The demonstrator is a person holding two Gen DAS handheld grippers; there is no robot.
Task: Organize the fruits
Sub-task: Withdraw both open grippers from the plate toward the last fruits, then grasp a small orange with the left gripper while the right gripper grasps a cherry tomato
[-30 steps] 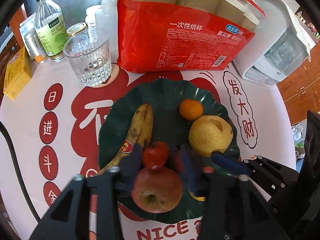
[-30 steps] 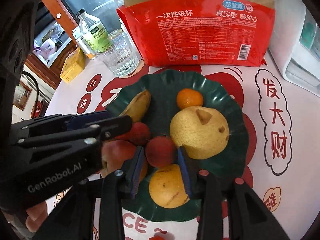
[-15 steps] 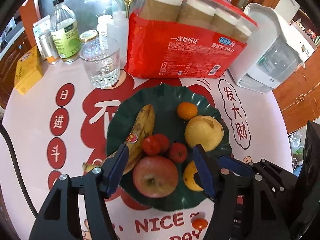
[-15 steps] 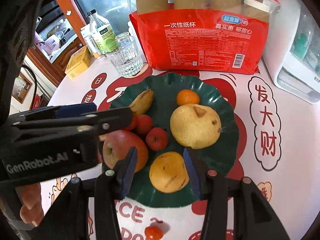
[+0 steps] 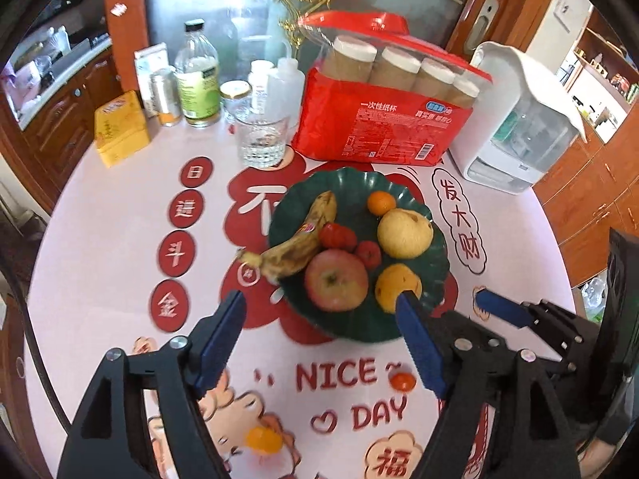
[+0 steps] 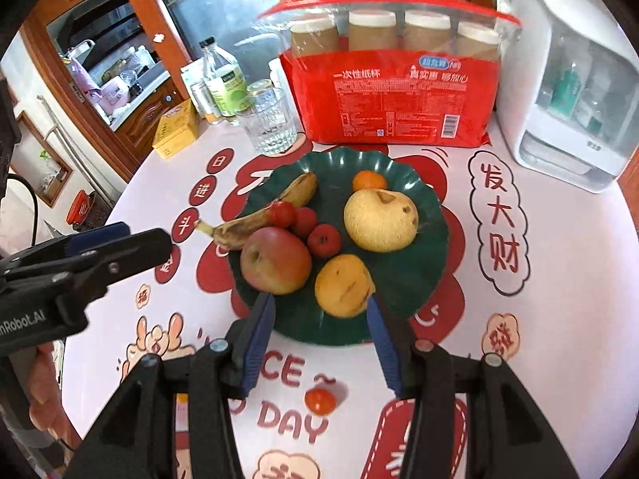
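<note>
The green plate (image 5: pixel 435 263) sits mid-tabletop (image 5: pixel 100 247) and holds most of the fruit: a spotted banana (image 5: pixel 303 235) along its left side with the stem over the rim, a red apple (image 5: pixel 336 279) at the near edge, an orange (image 5: pixel 393 285) beside the apple, a pear (image 5: pixel 404 232) behind it, a tangerine (image 5: pixel 381 202) at the back, and three small red fruits (image 6: pixel 303 223) clustered in the middle, touching one another. Off the plate, a cherry tomato (image 6: pixel 320 400) lies on the tabletop near the printed words, and a small orange fruit (image 5: pixel 263 440), blurred, lies nearer the camera in the left view.

The left tongs (image 5: pixel 319 333) stand wide apart with nothing between them, above the near rim of the plate; their jaws have just been opening. The right tongs (image 6: pixel 321 329) are also released and empty, jaws parted less widely and likewise just opening, framing the orange from above without touching it.

Behind the plate stand a red cup pack (image 5: pixel 383 127), a glass (image 5: pixel 261 141) to its left, a white appliance (image 5: pixel 523 119) to its right, and a bottle (image 5: pixel 197 80) and yellow box (image 5: pixel 120 127) farther left.
</note>
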